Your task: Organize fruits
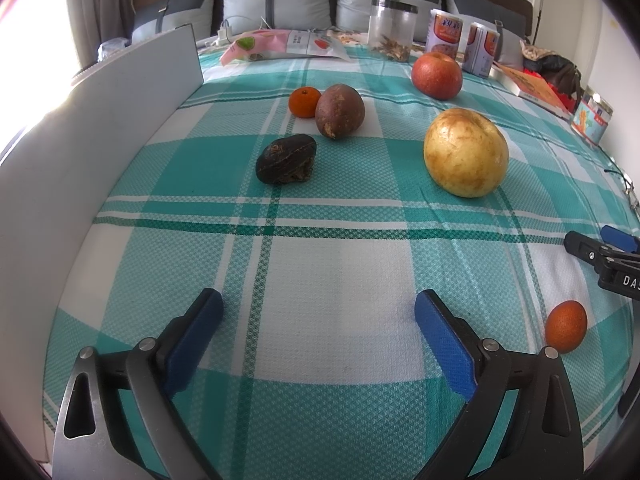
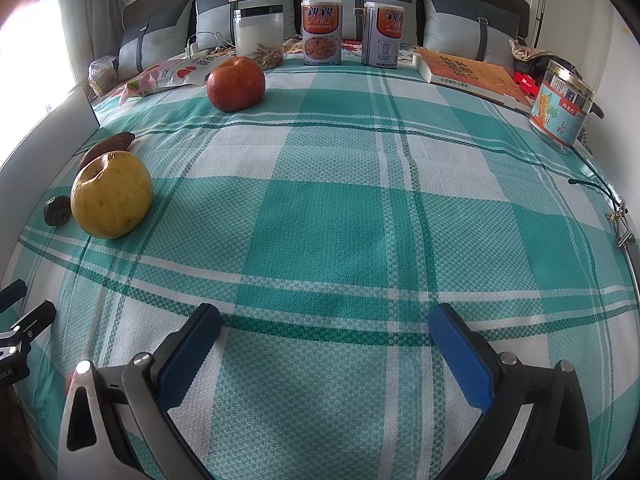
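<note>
On the teal plaid cloth (image 1: 320, 208) lie a yellow pear (image 1: 466, 152), a red apple (image 1: 437, 75), a brown passion fruit (image 1: 340, 110), a small tangerine (image 1: 305, 101) touching it, a dark wrinkled fruit (image 1: 286, 159) and a small orange (image 1: 566, 326) at the near right. My left gripper (image 1: 318, 314) is open and empty, well short of the fruits. My right gripper (image 2: 326, 326) is open and empty over bare cloth; it also shows in the left wrist view (image 1: 600, 248). The pear (image 2: 112, 194) and apple (image 2: 236, 84) lie to its far left.
A white board (image 1: 100, 128) stands along the left edge. At the back are a clear jar (image 2: 259, 38), two cans (image 2: 322, 32), a snack bag (image 1: 280, 44), a book (image 2: 472, 74) and a tin (image 2: 562, 106). Pillows line the headboard. A cable and clips (image 2: 622, 224) lie far right.
</note>
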